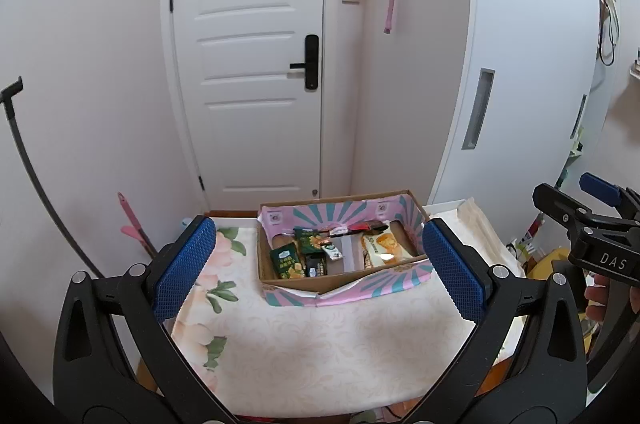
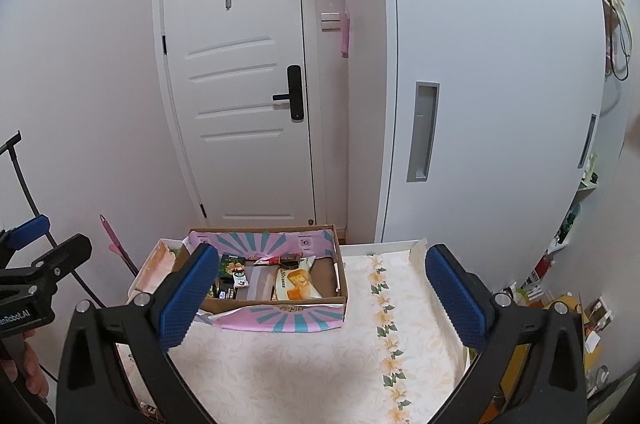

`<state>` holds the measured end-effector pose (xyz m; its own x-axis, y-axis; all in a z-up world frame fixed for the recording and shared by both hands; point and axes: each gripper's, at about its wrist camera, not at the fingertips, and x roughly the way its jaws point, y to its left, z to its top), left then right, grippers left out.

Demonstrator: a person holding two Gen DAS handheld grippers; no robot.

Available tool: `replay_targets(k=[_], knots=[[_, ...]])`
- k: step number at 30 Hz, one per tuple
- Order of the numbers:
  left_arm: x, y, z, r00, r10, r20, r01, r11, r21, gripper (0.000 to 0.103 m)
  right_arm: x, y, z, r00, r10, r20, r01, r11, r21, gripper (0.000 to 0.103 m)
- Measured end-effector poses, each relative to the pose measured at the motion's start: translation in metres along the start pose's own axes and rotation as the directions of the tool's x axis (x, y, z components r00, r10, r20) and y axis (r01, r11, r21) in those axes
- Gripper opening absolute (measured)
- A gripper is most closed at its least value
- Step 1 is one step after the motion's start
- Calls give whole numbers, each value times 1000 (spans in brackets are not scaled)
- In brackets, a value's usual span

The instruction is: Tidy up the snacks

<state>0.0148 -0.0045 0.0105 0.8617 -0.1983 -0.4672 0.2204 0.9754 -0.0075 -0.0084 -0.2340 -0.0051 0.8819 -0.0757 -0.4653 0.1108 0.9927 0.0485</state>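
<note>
Floral tablecloth [image 1: 320, 336] bears cardboard box [image 1: 340, 280] holding snack packets [image 1: 304, 252]

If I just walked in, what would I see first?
Probably the cardboard box with its pink and teal sunburst flaps, sitting on the flowery tablecloth and filled with snack packets. Behind it stands a big white door with a black handle. Two open grippers, left and right, wait in front, holding nothing.
</note>
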Motion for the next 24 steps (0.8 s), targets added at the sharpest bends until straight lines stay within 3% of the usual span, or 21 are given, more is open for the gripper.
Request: replay_targets(k=[24], knots=[[-3,1,1,1000,25,9,-25,999,-30,103,-1,9,4,1000,9,12,-9,1000,-24,103]])
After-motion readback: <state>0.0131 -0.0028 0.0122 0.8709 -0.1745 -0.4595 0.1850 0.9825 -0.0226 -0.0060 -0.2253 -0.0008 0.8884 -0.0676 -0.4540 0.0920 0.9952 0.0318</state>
